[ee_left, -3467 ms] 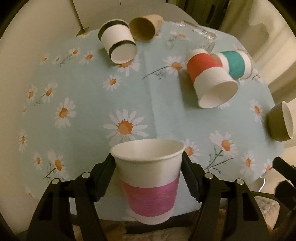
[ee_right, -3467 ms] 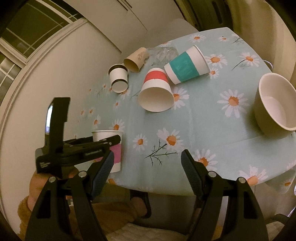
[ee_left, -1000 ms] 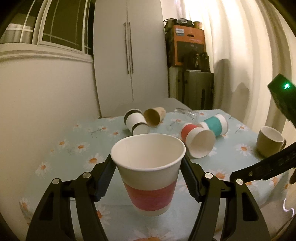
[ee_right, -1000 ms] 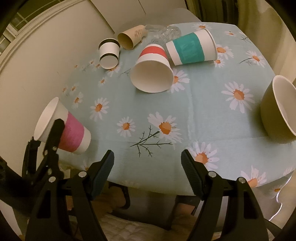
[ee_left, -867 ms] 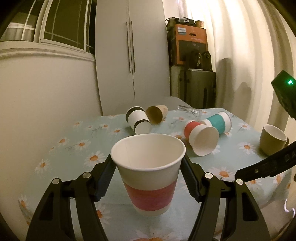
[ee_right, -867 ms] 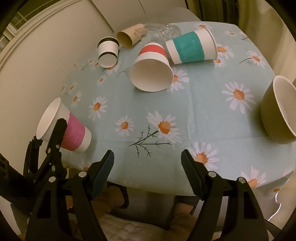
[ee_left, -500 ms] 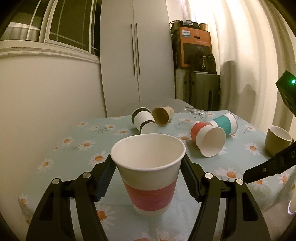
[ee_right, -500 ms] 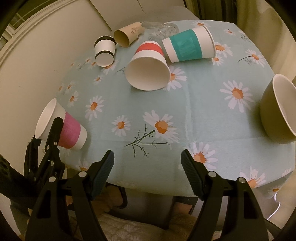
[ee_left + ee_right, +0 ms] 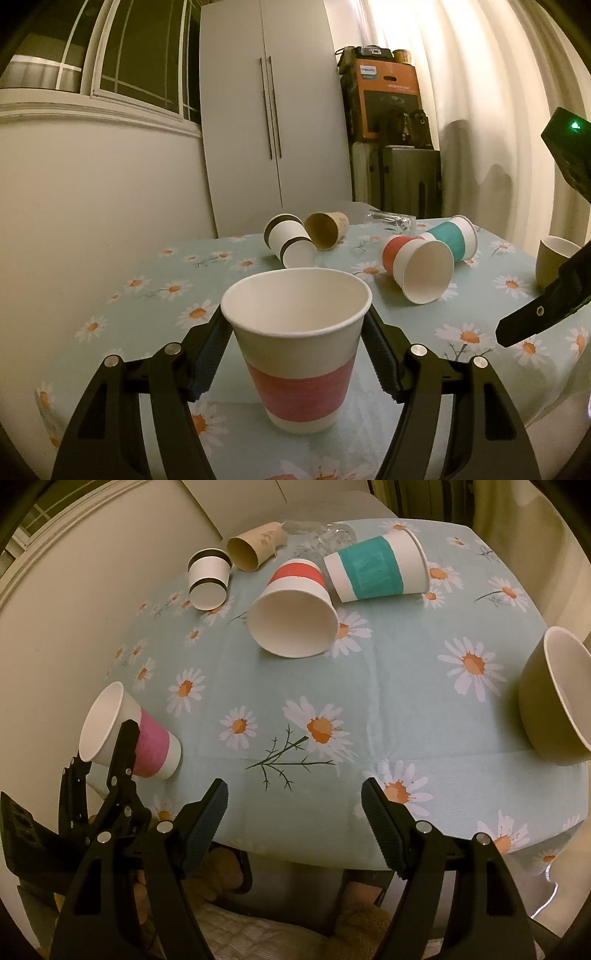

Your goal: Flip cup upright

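Note:
My left gripper is shut on a white paper cup with a pink band, mouth up, its base on or just above the daisy tablecloth near the front left edge. The right wrist view shows the same cup with a left finger across it. My right gripper is open and empty over the table's front edge.
Lying on their sides farther back are a red-banded cup, a teal-banded cup, a black-banded cup, a brown cup and a clear glass. An olive ceramic cup stands at the right edge.
The left gripper has tipped the pink-banded cup from tilted to upright and brought it down and inward onto the table's front left. The right gripper has barely moved.

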A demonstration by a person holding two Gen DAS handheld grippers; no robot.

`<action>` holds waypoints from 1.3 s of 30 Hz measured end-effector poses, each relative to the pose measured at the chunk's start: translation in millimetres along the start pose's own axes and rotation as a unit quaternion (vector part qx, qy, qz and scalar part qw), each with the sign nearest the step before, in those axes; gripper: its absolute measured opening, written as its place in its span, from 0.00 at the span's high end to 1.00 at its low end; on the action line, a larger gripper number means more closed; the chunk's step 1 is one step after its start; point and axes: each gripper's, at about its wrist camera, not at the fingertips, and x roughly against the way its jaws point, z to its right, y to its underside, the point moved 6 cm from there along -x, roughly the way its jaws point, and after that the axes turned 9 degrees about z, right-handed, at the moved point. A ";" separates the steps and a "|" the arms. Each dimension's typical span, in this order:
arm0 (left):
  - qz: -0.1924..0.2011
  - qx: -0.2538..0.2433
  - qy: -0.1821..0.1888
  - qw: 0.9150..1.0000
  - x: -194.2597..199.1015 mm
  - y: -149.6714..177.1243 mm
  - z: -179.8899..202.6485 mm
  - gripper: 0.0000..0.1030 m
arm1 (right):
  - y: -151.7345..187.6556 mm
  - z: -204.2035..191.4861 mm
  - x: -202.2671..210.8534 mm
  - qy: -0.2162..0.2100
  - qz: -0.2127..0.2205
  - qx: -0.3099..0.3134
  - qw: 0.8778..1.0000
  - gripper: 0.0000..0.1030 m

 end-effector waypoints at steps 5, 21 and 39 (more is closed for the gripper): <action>-0.005 -0.001 0.000 1.000 -0.2 3.2 0.8 0.34 | -1.6 1.0 1.8 0.000 0.004 -0.003 1.000 0.28; -0.023 0.003 0.007 1.000 -0.2 6.6 1.8 0.18 | -1.8 -1.1 2.6 0.003 -0.001 -0.004 1.000 0.28; -0.053 0.004 0.010 0.999 38.6 -25.7 -14.6 0.09 | -6.0 1.3 8.7 0.007 0.011 -0.020 1.000 0.22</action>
